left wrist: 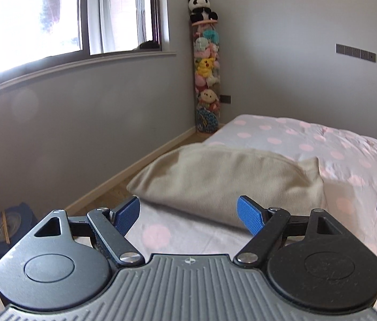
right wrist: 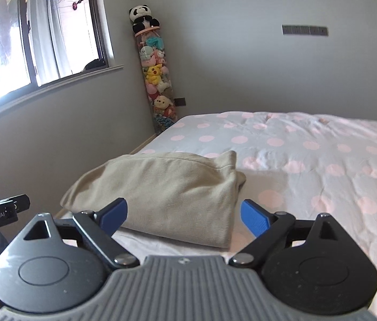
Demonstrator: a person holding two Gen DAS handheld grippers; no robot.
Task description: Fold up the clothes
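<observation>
Clear tube (left wrist: 206, 80) packed with plush toys (left wrist: 205, 65), panda (left wrist: 201, 8) atop

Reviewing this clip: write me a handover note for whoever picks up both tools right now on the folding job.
Left tool: open, empty, short of the garment.
Right tool: open, empty, also clear of it.
Beige garment: lies as a folded bundle near the left edge of the polka-dot bed.
Done: it looks folded and released.
Left: check that the fold is neat; no other clothes are in view.

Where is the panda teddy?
The panda plush sits atop the tall clear tube of stuffed toys in the room's corner, right of the window, beyond the bed.
</observation>
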